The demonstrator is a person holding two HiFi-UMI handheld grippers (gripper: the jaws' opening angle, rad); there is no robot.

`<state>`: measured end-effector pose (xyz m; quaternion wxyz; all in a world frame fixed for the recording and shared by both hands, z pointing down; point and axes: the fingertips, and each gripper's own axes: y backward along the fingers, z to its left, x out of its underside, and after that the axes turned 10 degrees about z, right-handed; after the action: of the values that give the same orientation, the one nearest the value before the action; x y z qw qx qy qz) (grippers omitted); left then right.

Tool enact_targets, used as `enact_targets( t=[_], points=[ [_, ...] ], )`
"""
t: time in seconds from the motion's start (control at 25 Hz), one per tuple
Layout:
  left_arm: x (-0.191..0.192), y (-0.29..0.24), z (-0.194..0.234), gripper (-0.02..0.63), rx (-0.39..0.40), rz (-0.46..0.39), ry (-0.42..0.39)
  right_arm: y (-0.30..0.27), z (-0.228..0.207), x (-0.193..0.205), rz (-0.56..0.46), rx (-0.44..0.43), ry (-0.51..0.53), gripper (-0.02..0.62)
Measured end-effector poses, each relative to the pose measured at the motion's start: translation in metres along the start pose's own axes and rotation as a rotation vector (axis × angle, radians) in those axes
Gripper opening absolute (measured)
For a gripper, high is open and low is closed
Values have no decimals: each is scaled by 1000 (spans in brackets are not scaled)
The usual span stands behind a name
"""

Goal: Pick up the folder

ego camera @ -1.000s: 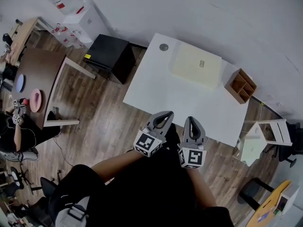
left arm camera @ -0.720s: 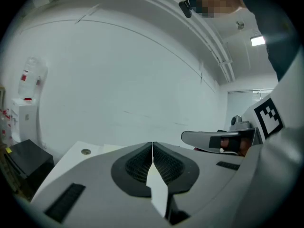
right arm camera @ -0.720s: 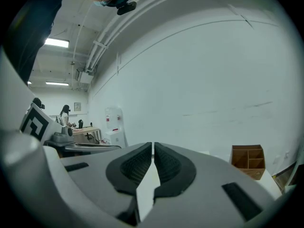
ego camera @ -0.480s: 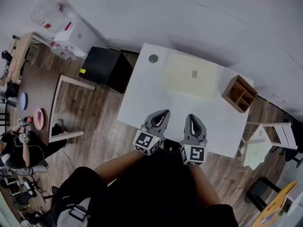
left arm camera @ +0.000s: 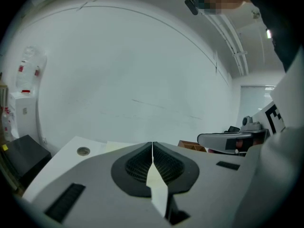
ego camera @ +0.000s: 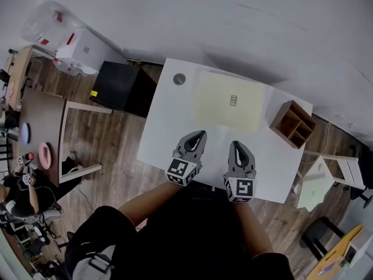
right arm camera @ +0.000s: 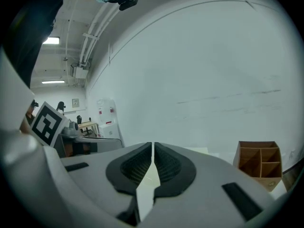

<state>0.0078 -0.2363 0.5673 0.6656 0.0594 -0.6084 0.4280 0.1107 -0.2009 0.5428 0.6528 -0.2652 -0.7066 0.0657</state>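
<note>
The white rectangular table (ego camera: 160,139) lies under and ahead of both tools, and only its near edge is below them. We judge this to be the approach, with nothing yet reached.

The pale yellow flat folder (ego camera: 227,102), the thing we are after, lies flat on the table straight ahead of the tips and well apart from them. It is squared to the table and its long near edge faces us. Lying flat like that, it offers only an edge to take, which is probably why both tools point at it side by side.

The black box-shaped cabinet (ego camera: 119,86) stands on the floor off to the left of the left tool, clear of our path.

The brown wooden organiser with open compartments (ego camera: 291,123) sits ahead and to the right of the right tool, just beside the folder's right end. A reach at that end would need care.

The left gripper (ego camera: 199,135) has its jaws pressed together with nothing between them, and so has the right gripper (ego camera: 238,146). We take it they are carried closed until they are near, and they would have to open to take the edge.

The small round grey disc (ego camera: 179,79) is set in the tabletop ahead and left of the left tool, beyond the folder's left end.
</note>
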Motion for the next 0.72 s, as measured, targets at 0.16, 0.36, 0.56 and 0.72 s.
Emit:
enact_targets(
  t=[0.16,0.36,0.56,0.72],
  points=[
    [0,-25,4,17,8,23,-8,-13,-21,9,35,17,3,37],
    [-1,-45,22,17,-3,32,2,-39,-44,25,97,25,-31,38],
    [3,-68,43,18,-19,56,-6,-59,-75,37,142,53,-28,38],
    [12,-87,60,102,-32,103,-4,-78,-101,58,206,65,-55,124]
  ],
)
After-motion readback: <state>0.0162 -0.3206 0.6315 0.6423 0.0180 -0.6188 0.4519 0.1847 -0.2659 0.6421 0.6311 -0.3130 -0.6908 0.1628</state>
